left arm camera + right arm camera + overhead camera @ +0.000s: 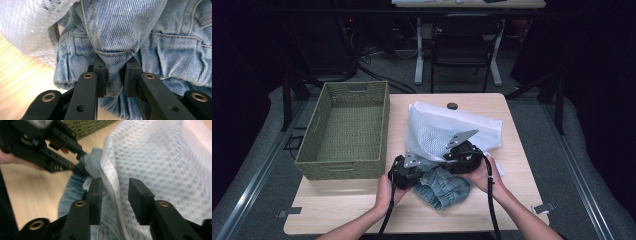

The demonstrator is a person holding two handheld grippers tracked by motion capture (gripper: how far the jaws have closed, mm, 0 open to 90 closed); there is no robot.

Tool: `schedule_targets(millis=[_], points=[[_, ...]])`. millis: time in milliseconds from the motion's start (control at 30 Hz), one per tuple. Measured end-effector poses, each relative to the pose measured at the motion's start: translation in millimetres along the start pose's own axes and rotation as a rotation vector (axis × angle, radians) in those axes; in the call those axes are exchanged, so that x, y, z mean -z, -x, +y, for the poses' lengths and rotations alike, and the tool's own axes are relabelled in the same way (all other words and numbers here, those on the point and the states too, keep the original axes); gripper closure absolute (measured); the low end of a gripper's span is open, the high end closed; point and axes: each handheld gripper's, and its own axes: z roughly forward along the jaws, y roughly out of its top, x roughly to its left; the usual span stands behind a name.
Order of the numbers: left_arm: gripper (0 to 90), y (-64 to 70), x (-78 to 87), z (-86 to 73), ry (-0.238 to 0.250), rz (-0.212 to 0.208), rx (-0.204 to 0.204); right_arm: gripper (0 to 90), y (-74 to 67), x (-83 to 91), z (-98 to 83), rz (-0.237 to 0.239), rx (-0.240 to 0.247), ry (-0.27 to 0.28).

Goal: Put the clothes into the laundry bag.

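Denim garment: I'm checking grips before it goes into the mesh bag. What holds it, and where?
The left gripper pinches a seamed fold of the denim garment. The right gripper stands open around the mesh bag edge.

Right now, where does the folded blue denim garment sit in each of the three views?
High view: folded blue denim garment near the table's front edge, between both hands.
Left gripper view: it spans the upper and right picture, a fold pinched in the left claw.
Right gripper view: lower left, beside the right claw.
Shared landmark: white mesh laundry bag.
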Motion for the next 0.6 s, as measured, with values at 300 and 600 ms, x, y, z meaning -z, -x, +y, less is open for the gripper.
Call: schedule_targets(millis=[300, 600], points=[[76.7, 4.8, -3.2, 6.3, 0.054, -0.026, 0.019, 88.1, -1.8, -24.7, 16.0, -0.010, 0.002, 0.006], [76.8, 12.9, -2.2, 32.2, 0.194, -0.030, 0.039, 88.4, -9.1, 0.7, 23.6, 0.143, -0.021, 0.144]])
